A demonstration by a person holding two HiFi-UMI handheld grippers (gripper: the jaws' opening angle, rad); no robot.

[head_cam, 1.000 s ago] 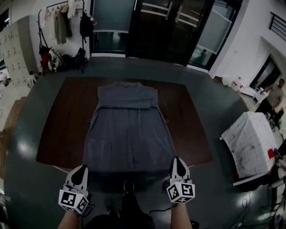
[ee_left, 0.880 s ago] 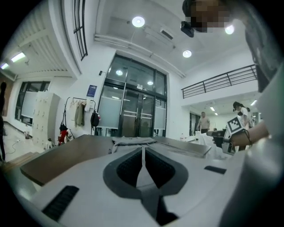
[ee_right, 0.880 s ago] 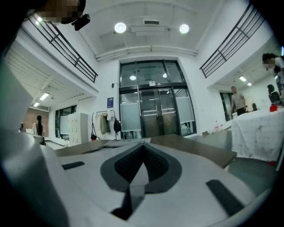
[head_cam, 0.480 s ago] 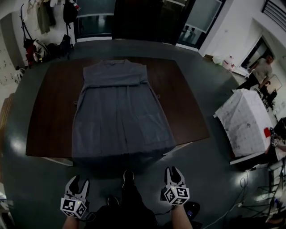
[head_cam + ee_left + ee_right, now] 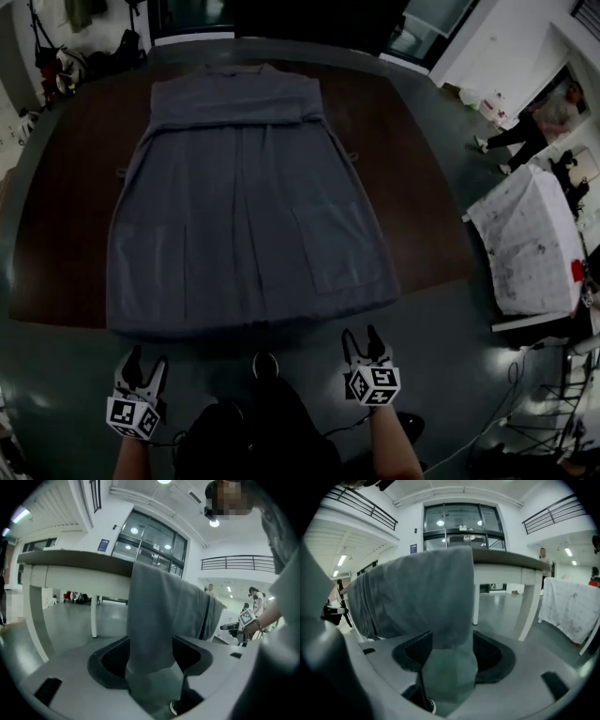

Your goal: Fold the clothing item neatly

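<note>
The dress (image 5: pixel 248 187) lay flat on the table (image 5: pixel 56 216), hem draped over its near edge. Below that edge, the left gripper (image 5: pixel 145 361) and right gripper (image 5: pixel 361 335) pointed tableward, jaws just opened wide, gripping nothing.

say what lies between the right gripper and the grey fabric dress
Head view: only bare grey floor separates the right gripper from the dress.

Brown table (image 5: pixel 66 216), white-draped table (image 5: pixel 530 239), glass doors (image 5: pixel 461 524)
</note>
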